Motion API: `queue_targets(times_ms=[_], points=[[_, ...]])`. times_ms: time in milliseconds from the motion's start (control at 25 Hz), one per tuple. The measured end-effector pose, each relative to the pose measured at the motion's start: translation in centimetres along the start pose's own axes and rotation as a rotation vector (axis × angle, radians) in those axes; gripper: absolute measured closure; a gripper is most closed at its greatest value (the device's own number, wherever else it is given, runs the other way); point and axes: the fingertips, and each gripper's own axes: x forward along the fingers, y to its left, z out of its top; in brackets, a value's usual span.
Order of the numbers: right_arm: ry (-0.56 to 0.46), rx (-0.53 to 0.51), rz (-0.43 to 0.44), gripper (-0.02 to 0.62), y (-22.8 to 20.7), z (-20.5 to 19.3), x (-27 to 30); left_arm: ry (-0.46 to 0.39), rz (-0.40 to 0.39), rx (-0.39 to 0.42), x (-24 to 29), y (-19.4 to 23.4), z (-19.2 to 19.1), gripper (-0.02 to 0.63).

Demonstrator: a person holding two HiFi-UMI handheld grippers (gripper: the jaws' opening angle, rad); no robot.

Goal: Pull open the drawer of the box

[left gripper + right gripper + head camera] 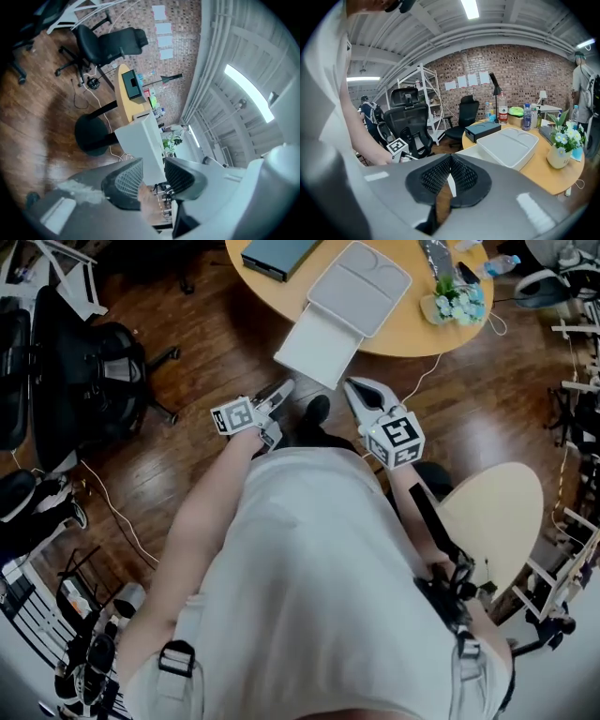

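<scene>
A white box [361, 287] lies on the round wooden table [403, 338], and its drawer [319, 348] sticks out past the table's near edge. My left gripper [278, 392] sits just below the drawer's front corner. In the left gripper view its jaws [153, 164] stand apart, with the drawer's [140, 140] end showing in the gap; I cannot tell whether the pads touch it. My right gripper [359, 395] hovers to the right of the drawer front, over the floor. Its pads [449, 158] meet at the tips with nothing between them.
A dark blue-grey case [277, 254] and a small pot of flowers [455, 301] share the table. A black office chair [84, 371] stands at the left. A pale round stool top [492, 517] is at the right. A white cable [427, 371] hangs off the table edge.
</scene>
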Motion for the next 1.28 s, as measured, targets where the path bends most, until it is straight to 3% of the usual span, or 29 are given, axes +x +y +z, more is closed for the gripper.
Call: queue_targets(times_ms=[80, 280, 480, 600, 920, 1120, 1280], points=[[-0.017, 0.0, -0.003, 0.589, 0.4, 0.0, 0.4, 0.057, 0.024, 0.096, -1.3, -0.1, -0.2, 0.457], [-0.03, -0.03, -0.03, 0.588, 2.1, 0.1, 1.2, 0.142, -0.013, 0.331, -3.9, -2.4, -0.3, 0.509], [-0.08, -0.084, 0.018, 0.588, 4.5, 2.7, 3.0, 0.134, 0.031, 0.617, -6.7, -5.8, 1.7, 0.603], [-0.106, -0.08, 0.035, 0.588, 5.1, 4.0, 3.6, 0.157, 0.023, 0.727, -6.2, -7.3, 2.4, 0.603], [-0.16, -0.143, 0.054, 0.589, 9.5, 4.9, -0.8, 0.098, 0.001, 0.914, -6.7, -14.5, 1.3, 0.603], [-0.176, -0.111, 0.073, 0.588, 10.9, 4.1, -2.6, 0.096, 0.001, 0.97, -7.2, -16.0, -0.1, 0.603], [-0.17, -0.066, 0.047, 0.589, 11.0, 2.7, -2.6, 0.111, 0.009, 0.966, -8.4, -15.2, -0.9, 0.603]])
